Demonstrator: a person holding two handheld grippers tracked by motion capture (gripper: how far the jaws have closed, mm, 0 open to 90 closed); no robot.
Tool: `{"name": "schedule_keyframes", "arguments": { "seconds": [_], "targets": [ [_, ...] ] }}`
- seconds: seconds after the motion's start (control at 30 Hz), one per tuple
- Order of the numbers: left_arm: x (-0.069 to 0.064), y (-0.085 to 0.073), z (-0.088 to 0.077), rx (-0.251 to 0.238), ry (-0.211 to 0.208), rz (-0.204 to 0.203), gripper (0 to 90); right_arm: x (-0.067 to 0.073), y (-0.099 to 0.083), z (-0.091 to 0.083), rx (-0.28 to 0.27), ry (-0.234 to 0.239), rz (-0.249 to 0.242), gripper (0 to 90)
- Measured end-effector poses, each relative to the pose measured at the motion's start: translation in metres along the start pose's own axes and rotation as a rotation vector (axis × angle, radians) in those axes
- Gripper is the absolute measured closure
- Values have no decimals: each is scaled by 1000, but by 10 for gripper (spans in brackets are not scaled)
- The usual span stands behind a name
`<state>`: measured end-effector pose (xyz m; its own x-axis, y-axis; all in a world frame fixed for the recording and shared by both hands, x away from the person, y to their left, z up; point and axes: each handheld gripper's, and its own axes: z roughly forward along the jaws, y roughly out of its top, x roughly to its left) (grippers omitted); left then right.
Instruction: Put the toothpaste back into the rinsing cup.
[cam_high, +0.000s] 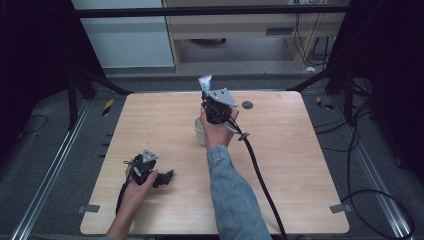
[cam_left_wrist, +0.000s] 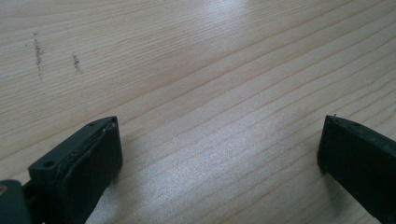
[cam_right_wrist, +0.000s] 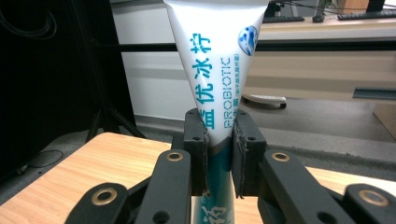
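A white toothpaste tube (cam_right_wrist: 215, 70) with teal lettering stands upright between the jaws of my right gripper (cam_right_wrist: 219, 156), which is shut on it near its lower part. In the high view the right gripper (cam_high: 214, 102) is held above the middle of the wooden table, and the tube's flat end (cam_high: 205, 81) sticks up from it. A white cup (cam_high: 199, 131) sits on the table just below and left of that hand. My left gripper (cam_high: 159, 178) rests low near the table's front left. Its jaws (cam_left_wrist: 219, 154) stand wide open over bare wood with nothing between them.
The wooden table (cam_high: 290, 150) has a small dark round mark (cam_high: 247, 105) near its far edge. The right gripper's black cable (cam_high: 257, 170) trails across the table toward the front. Dark frame bars and floor cables surround the table.
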<state>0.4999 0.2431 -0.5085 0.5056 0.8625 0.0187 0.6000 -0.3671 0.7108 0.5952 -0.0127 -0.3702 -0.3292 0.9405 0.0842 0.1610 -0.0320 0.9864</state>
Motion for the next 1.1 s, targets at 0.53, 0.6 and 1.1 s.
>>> {"name": "schedule_keyframes", "arguments": {
  "seconds": [0.53, 0.6, 1.1],
  "targets": [
    [0, 0, 0, -2, -1, -1, 0, -2, -36, 11, 75, -15, 11, 782],
    [0, 0, 0, -2, -1, -1, 0, -1, -39, 12, 83, -14, 7, 781],
    [0, 0, 0, -2, -3, 0, 0, 0, -52, 15, 107, -10, 19, 780]
  ]
}}
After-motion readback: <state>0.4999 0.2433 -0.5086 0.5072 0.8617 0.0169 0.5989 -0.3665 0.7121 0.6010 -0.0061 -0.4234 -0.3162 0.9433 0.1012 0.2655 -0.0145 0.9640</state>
